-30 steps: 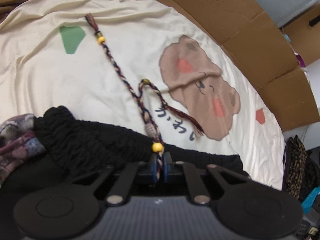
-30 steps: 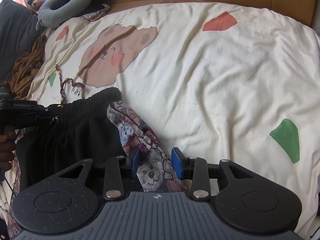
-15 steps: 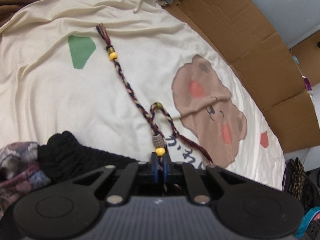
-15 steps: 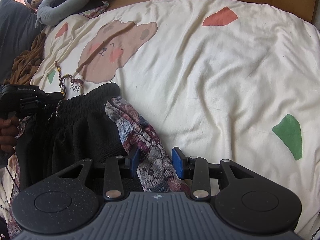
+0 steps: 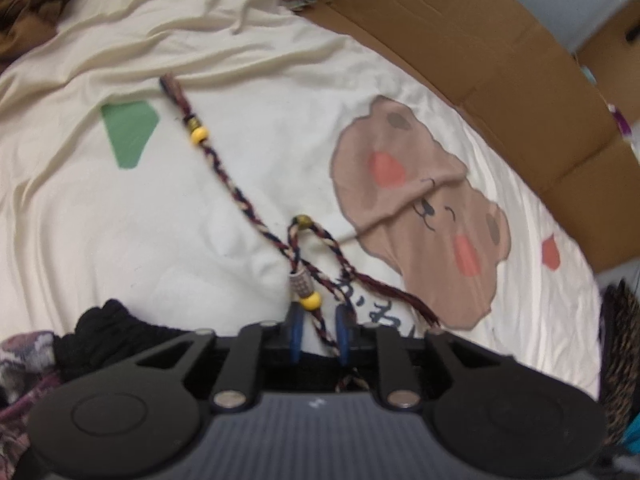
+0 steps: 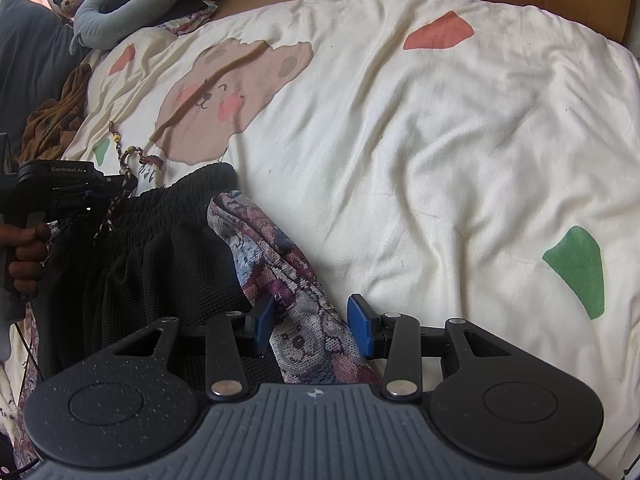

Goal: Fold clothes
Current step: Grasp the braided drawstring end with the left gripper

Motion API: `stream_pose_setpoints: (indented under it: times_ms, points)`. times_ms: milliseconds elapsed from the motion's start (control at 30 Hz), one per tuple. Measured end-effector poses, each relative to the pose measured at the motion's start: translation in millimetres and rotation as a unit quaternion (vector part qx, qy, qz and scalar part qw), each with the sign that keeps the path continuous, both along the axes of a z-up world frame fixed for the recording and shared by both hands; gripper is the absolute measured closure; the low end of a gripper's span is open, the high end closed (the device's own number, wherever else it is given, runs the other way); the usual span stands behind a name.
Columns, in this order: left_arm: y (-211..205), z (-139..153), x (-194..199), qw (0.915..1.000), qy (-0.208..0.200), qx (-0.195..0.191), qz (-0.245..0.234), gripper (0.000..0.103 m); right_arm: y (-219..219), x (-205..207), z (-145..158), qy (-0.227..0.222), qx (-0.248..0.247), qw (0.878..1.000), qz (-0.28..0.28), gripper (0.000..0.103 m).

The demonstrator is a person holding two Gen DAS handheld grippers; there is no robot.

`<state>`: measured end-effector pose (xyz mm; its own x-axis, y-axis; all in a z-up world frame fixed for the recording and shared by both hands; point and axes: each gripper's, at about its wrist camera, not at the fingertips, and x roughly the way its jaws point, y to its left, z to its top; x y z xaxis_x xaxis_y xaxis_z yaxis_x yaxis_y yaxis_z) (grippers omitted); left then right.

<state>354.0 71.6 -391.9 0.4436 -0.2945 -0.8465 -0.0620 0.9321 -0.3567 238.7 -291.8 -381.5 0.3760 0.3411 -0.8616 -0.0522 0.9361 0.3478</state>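
A: Where are the clothes?

B: A black garment [image 6: 160, 248] with a gathered waistband lies at the near left part of the bed, on a cream sheet [image 6: 440, 140] printed with a bear [image 5: 420, 216]. A patterned fabric panel [image 6: 280, 272] runs along its right side, toward the right gripper [image 6: 312, 330].

A: Does that gripper hold it?

B: Its jaws stand partly apart with the patterned fabric between the blue pads. The left pad touches the cloth; the right pad looks clear of it, so no firm pinch shows.

A: And the left gripper [image 5: 318, 332]?

B: Its jaws are opening. The braided drawstring [image 5: 240, 196], with its yellow beads, passes between the pads, a gap on either side. From there the cord runs out over the sheet toward a green patch [image 5: 128, 132].

A: Anything at the bed's edges?

B: Cardboard [image 5: 500, 72] lines the far edge; a grey neck pillow [image 6: 120, 12] sits at the far left corner. A hand [image 6: 26, 256] grips the left gripper's handle.
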Motion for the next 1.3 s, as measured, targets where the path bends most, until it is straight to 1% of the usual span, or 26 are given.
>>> stream_pose_setpoints:
  times_ms: [167, 233, 433, 567, 700, 900, 1000, 1100, 1300]
  points:
    - [-16, 3, 4, 0.9976, 0.000, 0.058, -0.038, 0.083, 1, 0, -1, 0.001, -0.002, 1.000, 0.001, 0.056]
    - [-18, 4, 7, 0.9958, 0.000, 0.082, -0.042, 0.090, 1, 0, -1, 0.001, -0.003, 1.000, 0.001, 0.056]
    - [-20, 6, 11, 0.9934, -0.008, 0.106, -0.043, 0.090, 0, 1, -1, 0.002, -0.001, 1.000, 0.001, 0.056]
    - [-14, 7, 17, 0.9940, -0.014, 0.106, -0.026, 0.090, 0, 2, -1, 0.002, -0.001, 1.000, 0.001, 0.056]
    - [-8, 8, 26, 0.9932, -0.021, 0.114, -0.013, 0.090, -1, 2, -2, 0.003, 0.000, 1.000, 0.002, 0.056]
    - [-9, 5, 39, 0.9931, -0.023, 0.112, -0.026, 0.090, -2, 3, -2, 0.004, 0.002, 1.000, 0.003, 0.056]
    - [-8, 6, 39, 0.9929, -0.025, 0.113, -0.029, 0.092, -2, 3, -3, 0.004, 0.003, 1.000, 0.003, 0.056]
    - [-5, 15, 35, 0.9927, -0.034, 0.113, -0.025, 0.093, -2, 2, -2, 0.004, 0.004, 1.000, 0.001, 0.056]
    - [9, 50, 24, 0.9946, -0.057, 0.086, -0.018, 0.093, -4, 1, 1, 0.003, 0.003, 1.000, -0.004, 0.056]
